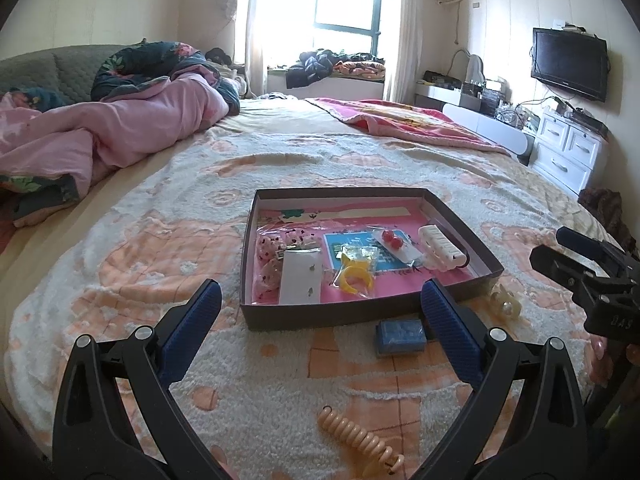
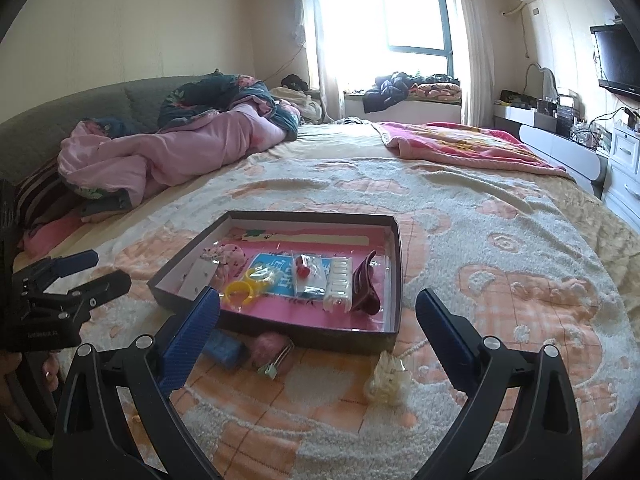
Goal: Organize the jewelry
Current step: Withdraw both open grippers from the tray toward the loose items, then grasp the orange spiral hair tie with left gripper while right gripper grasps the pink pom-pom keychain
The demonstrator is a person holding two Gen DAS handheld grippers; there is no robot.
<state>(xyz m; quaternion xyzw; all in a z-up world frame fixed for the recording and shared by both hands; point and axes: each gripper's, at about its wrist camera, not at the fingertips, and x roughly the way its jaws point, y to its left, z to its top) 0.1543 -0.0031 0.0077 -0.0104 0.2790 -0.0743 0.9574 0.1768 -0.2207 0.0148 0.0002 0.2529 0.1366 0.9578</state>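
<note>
Sitting on a fuzzy peach-and-cream blanket [image 1: 168, 240] on the bed: a shallow dark box [image 1: 352, 314] with a pink bottom, holding most of the jewelry already. Going left to right inside it, from the left wrist view: a pink speckled scrunchie-looking thing [image 1: 269, 254], a white earring card [image 1: 300, 276] with tiny studs, a yellow ring-shaped piece in a clear bag [image 1: 356, 276] lying over a blue card [image 1: 384, 256], red ball earrings [image 1: 392, 239] in a packet, then a white ridged hair clip [image 1: 442, 247] by the right wall. Tucked against that right wall in the right wrist view, a dark red claw clip [image 2: 366, 286]. Still loose on the blanket, outside the box: a coiled peach hair tie [image 1: 360, 438] nearest the camera, a small blue box [image 1: 399, 333] just beside the front wall, a fluffy pink piece [image 2: 270, 346] touching the front wall too, and a cream pearly clip [image 2: 386, 378] near the front right corner. Left gripper [image 1: 320, 320] hovering just short of the box, jaws spread wide, nothing between them. Right gripper [image 2: 318, 316] same deal, jaws wide apart, holding nothing, pointed at the box front. Farther back, a rumpled pink quilt [image 1: 120, 128] on the left and a TV [image 1: 570, 64] on the right wall.
</note>
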